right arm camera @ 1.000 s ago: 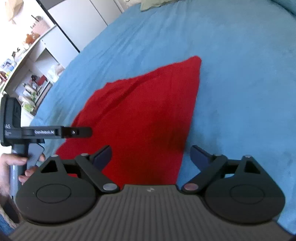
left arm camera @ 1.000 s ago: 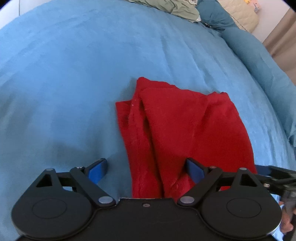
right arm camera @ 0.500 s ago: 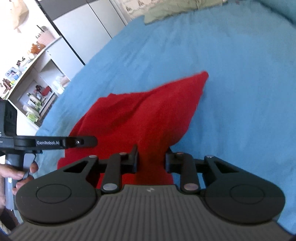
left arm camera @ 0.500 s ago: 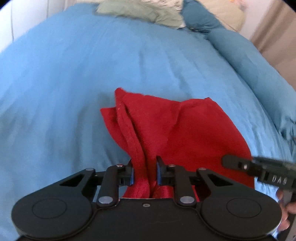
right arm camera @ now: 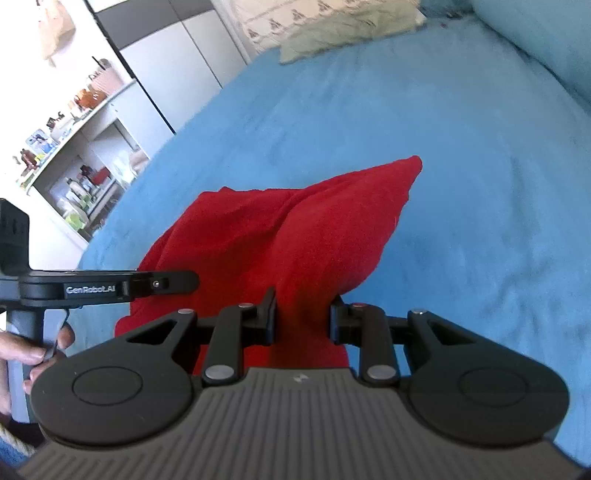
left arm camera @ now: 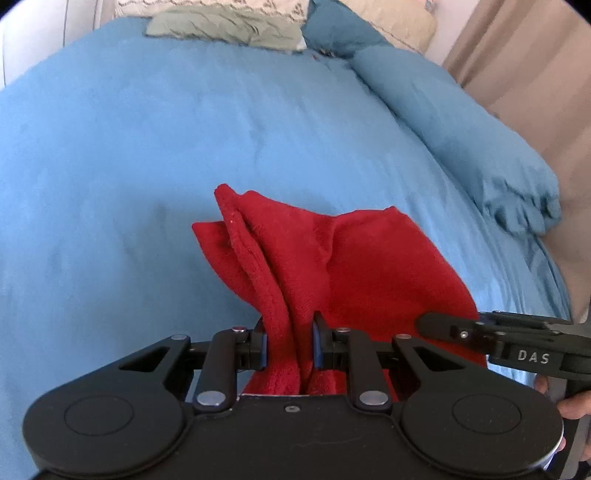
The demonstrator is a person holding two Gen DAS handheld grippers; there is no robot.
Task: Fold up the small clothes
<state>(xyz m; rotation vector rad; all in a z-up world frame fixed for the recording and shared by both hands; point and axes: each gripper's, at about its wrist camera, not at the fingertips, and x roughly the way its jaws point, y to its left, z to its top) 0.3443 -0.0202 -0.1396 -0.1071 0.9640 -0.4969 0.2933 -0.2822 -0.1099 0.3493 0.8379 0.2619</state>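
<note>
A small red garment [left arm camera: 354, 266] lies on the blue bed cover [left arm camera: 147, 147], its near edge lifted off the bed. My left gripper [left arm camera: 289, 345] is shut on the garment's near left edge, bunched between the jaws. My right gripper [right arm camera: 303, 319] is shut on the near right edge of the same red garment [right arm camera: 295, 229]. The far corner of the garment [right arm camera: 413, 164] still rests on the bed. The right gripper shows at the right of the left wrist view [left arm camera: 443, 326]. The left gripper shows at the left of the right wrist view [right arm camera: 177, 282].
Pillows and a green cloth [left arm camera: 225, 27] lie at the head of the bed. A folded blue duvet [left arm camera: 461, 122] runs along the right side. Shelves with small items [right arm camera: 74, 158] and a cabinet stand beyond the bed's left edge.
Both grippers went from open to shut on the garment's near edge, then lifted it, so the cloth now rises in folds toward the jaws.
</note>
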